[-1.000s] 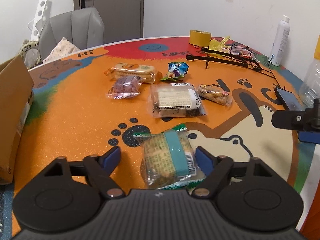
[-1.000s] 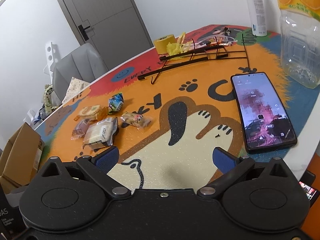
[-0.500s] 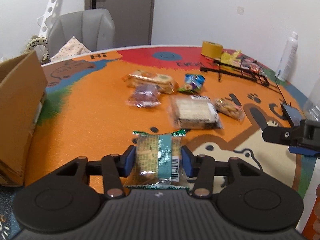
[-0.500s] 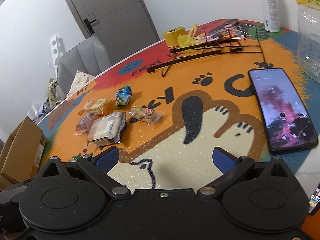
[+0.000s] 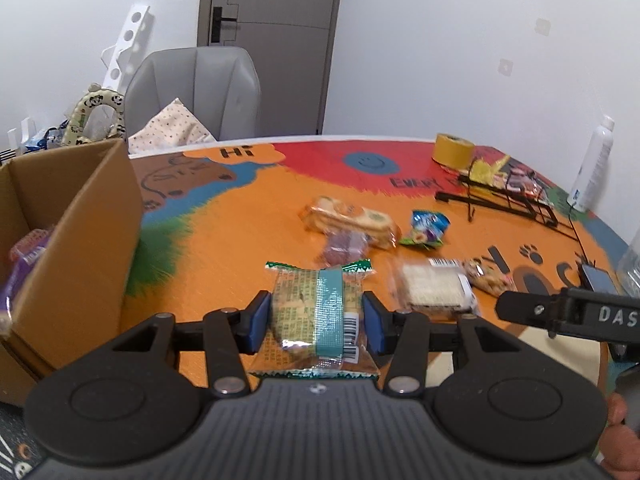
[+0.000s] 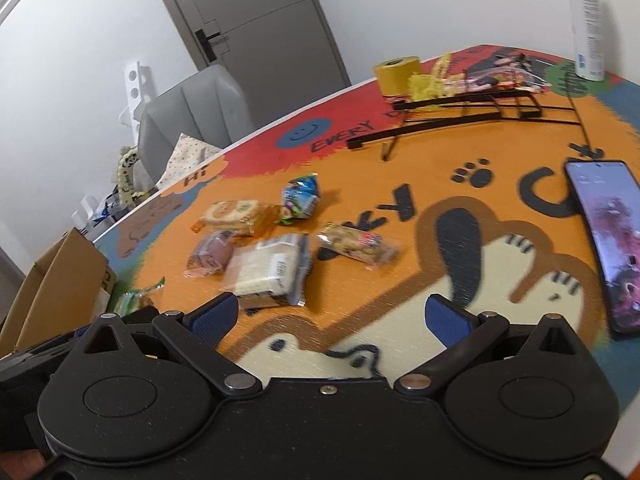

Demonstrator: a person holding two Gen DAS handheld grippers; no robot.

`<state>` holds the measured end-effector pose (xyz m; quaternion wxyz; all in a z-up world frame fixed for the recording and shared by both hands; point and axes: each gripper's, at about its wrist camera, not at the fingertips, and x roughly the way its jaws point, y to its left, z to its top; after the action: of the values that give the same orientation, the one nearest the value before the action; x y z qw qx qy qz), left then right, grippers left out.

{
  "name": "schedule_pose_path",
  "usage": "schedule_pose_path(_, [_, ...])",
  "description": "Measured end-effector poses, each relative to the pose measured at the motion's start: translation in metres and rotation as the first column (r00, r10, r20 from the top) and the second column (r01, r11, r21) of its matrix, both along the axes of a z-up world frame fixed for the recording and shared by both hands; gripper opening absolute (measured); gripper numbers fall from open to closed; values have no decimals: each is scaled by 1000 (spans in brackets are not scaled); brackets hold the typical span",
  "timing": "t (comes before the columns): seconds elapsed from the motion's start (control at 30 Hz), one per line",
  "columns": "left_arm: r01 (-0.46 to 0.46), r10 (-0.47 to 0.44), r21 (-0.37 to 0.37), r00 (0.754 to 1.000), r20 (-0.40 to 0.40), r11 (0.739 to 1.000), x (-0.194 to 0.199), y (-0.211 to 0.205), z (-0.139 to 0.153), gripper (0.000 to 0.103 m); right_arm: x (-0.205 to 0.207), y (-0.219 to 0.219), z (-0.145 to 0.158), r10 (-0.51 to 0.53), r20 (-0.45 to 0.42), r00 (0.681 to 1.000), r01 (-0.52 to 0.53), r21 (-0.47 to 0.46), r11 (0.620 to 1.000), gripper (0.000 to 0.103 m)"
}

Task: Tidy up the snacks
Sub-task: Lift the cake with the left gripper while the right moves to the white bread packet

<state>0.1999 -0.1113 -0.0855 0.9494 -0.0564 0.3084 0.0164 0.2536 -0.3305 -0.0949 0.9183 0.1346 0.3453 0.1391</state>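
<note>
Five wrapped snacks loose on the orange cartoon-print table (image 5: 240, 248), mid-frame right. One green-banded cracker packet (image 5: 318, 316) lower centre, pinched by the left gripper (image 5: 316, 320), raised level. Right gripper (image 6: 332, 316) spread wide, holding nothing.

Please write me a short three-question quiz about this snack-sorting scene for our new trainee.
1. True or false: the left gripper is shut on the green-banded cracker pack.
2. Which thing lies nearest the phone? A) the cardboard box B) the black wire rack C) the grey chair
3. Fill in: the right gripper is ____ and holds nothing.

Key:
1. True; both blue pads press its sides.
2. B.
3. open.
</note>
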Motion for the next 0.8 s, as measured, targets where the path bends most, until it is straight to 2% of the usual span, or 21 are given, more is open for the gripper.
schedule_pose_path(0.4, [-16,16,-24,1000,8,1000,10,22,3,47,22,42,2,57,-5,998,-57,-33,998,103])
schedule_pose_path(0.8, [-32,31,-43,999,-23,999,27,32,-10,48,46,67,-1,70,-21,997,-71,-69,995,103])
